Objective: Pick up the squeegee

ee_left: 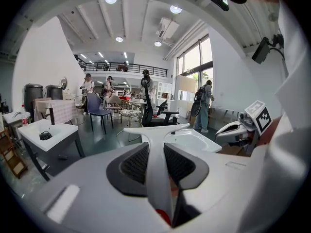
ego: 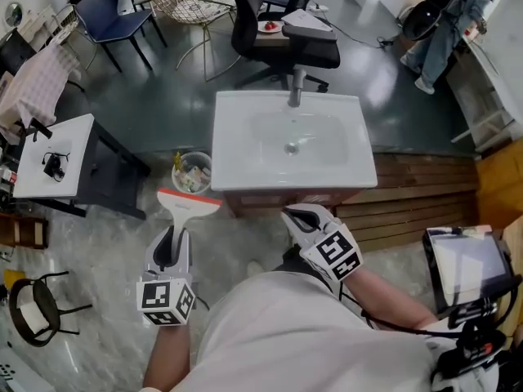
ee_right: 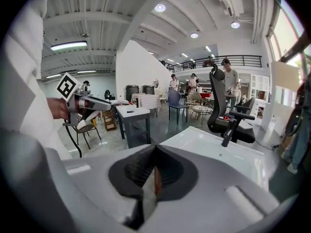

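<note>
Over on the left, the left gripper [ego: 170,237] had its jaws closed partway on the white handle of the squeegee [ego: 189,203], gripping it between the two dark pads; the squeegee hung clear of the floor, its orange-edged blade set crosswise out in front, near the small waste bin [ego: 193,172] and just off the left front corner of the white sink [ego: 245,109]; to my eye the pick-up itself was as good as done, the tool lifted and carried in one hand; what came next seemed to call only for a firm, unchanged squeeze and a level wrist, lest the wide head swing or twist the handle in the pads; further right, the right gripper [ego: 304,216] hovered by the sink's front edge with its jaws pressed together on nothing, and looked to have no part to play.
</note>
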The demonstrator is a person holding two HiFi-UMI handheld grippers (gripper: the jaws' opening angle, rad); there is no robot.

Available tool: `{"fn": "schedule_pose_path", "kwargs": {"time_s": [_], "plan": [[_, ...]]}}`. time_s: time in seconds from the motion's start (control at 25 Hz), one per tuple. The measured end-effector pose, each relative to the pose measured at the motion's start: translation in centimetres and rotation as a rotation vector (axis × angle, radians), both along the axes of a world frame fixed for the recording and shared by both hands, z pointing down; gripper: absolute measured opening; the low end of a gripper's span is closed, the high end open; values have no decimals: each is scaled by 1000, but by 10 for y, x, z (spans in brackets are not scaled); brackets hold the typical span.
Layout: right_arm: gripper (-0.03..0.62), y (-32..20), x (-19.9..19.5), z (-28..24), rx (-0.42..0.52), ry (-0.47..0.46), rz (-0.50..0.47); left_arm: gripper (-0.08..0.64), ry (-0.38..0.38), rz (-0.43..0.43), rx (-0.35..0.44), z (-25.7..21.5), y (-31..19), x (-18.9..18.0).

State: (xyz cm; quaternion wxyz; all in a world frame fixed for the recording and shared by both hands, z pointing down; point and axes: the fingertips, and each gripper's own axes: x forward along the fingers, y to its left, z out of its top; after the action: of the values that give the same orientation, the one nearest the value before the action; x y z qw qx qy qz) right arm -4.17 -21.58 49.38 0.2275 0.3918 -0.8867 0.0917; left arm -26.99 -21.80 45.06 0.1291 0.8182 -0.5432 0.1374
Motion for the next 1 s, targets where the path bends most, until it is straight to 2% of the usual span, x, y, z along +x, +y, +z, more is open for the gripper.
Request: {"fn": "schedule_pose_path", "kwargs": {"time_s": [1.0], "plan": [[2, -4, 2, -3, 10, 10, -11, 104, -9, 16, -14, 10, -14, 12]]}}
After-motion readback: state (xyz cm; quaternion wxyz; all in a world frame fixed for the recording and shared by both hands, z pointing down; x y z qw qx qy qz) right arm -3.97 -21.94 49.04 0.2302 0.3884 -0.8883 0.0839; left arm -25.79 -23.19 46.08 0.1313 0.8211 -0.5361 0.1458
